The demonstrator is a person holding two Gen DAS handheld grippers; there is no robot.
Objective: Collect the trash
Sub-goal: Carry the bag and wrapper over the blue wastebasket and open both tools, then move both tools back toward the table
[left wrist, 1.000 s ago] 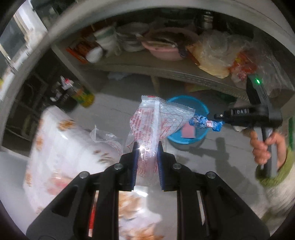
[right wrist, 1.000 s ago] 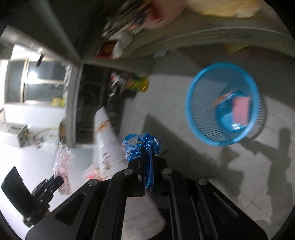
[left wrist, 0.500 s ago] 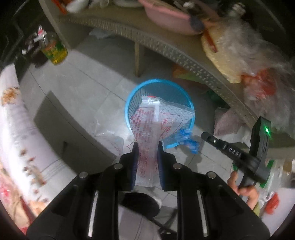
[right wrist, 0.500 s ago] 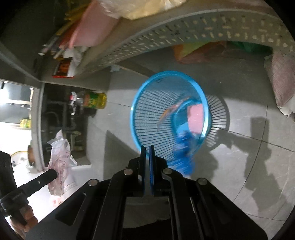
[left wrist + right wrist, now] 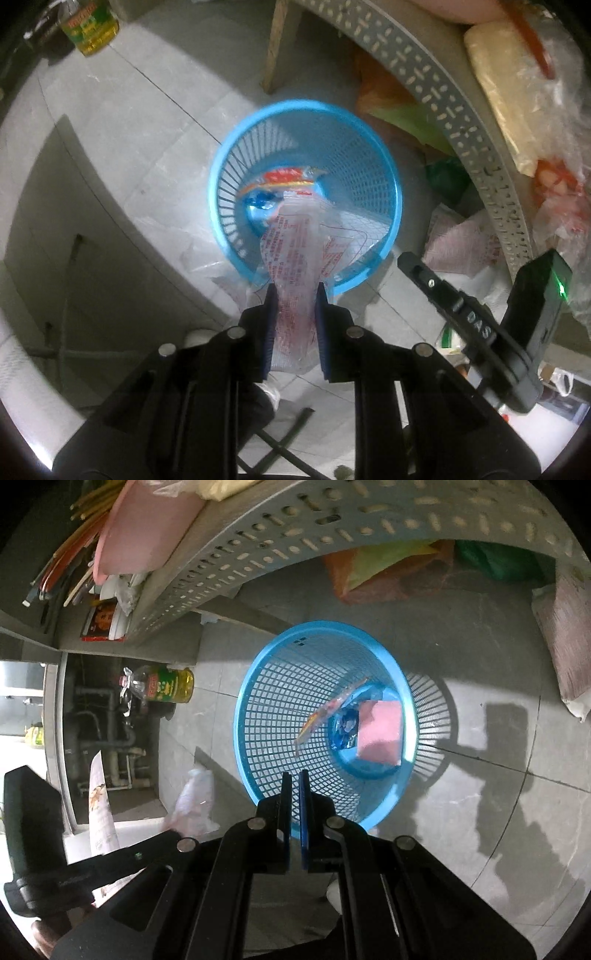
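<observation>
A blue mesh waste basket [image 5: 384,221] stands on the tiled floor; it also shows in the right wrist view [image 5: 258,701]. My left gripper [image 5: 293,295] is shut on a clear plastic bag with red print [image 5: 295,258], held over the basket's near rim. My right gripper [image 5: 293,779] is nearly shut and empty, just above the basket's near rim; it shows at the right of the left wrist view [image 5: 406,258]. In the basket lie a blue crumpled wrapper [image 5: 347,725], a pink pad [image 5: 380,731] and a red-and-yellow wrapper [image 5: 325,712].
A grey perforated shelf [image 5: 295,535] with a pink basin [image 5: 144,524] stands behind the basket. A yellow oil bottle [image 5: 170,685] stands on the floor at left. Plastic bags [image 5: 461,251] lie on the floor to the right. A white cabinet edge [image 5: 92,229] is at left.
The blue wrapper has left my right gripper and fallen into the basket. Both grippers have moved in over the basket; the left still holds the plastic bag.
</observation>
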